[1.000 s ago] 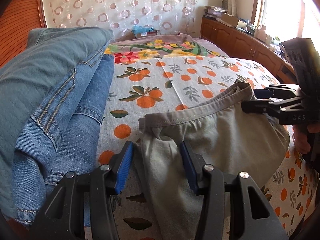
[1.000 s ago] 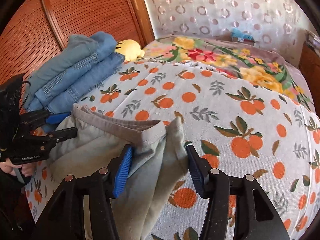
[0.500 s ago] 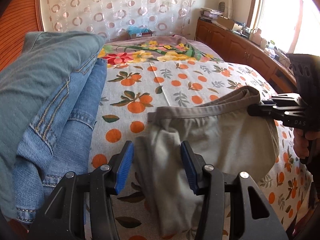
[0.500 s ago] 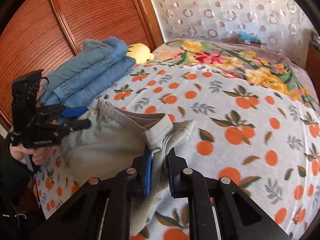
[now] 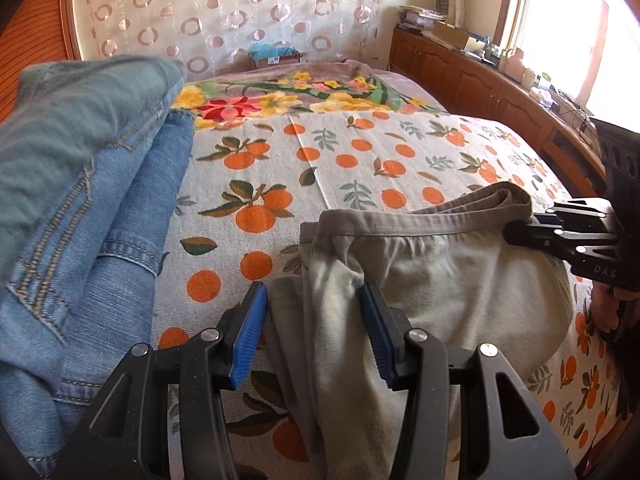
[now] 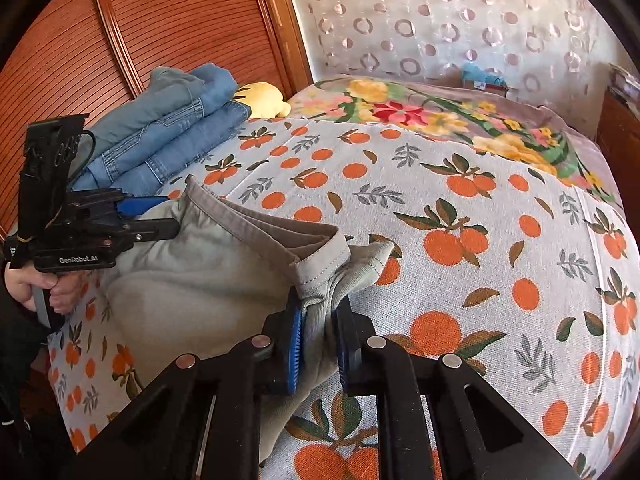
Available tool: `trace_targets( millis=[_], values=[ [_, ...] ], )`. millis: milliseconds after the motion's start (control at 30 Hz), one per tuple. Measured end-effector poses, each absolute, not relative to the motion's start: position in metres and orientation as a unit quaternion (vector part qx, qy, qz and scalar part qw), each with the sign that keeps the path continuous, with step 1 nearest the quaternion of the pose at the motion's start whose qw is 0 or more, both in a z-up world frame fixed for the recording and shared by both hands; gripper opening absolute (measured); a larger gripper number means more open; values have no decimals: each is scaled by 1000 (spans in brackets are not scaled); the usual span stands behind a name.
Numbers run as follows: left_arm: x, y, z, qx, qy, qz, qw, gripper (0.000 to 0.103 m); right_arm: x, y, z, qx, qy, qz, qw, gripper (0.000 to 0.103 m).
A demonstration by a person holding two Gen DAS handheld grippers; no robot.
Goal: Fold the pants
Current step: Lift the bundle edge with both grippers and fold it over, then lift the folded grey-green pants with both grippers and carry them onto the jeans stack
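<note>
Grey-green pants lie on the orange-print bed, waistband toward the far side. My left gripper is open, its blue pads either side of the pants' left edge without pinching it. My right gripper is shut on the right corner of the pants just below the waistband. The right gripper also shows in the left wrist view, and the left gripper in the right wrist view, at the opposite end of the waistband.
A stack of folded blue jeans lies left of the pants, also in the right wrist view, with a yellow plush toy behind it. A floral blanket covers the bed's far end. Wooden cabinets run along the right.
My right gripper closed on the waistband corner and lifted it a little. My left gripper stayed open and drew slightly back along the pants' left edge.
</note>
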State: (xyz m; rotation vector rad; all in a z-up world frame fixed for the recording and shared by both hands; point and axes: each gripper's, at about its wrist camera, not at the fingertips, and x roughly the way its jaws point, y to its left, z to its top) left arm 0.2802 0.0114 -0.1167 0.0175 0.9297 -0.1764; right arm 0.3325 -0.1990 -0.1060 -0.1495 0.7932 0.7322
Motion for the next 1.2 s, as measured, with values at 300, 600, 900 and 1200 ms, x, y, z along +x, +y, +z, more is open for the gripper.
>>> trace_targets(
  millis=[300,600,900,1200],
  values=[
    [269,14,-119,-12,447,-58,892,50,333,-203,-106,-73,377,349,855,15],
    [262,18,-119,-31,443,-50,894,51,333,-203,-106,-74,376,349,855,15],
    [265,12,-118,-43,442,-76,893,30,334,-205,-108,-67,378,352,853,15],
    [259,9,-113,-46,430,-103,896,14,335,-207,-108,-65,379,353,853,15]
  ],
)
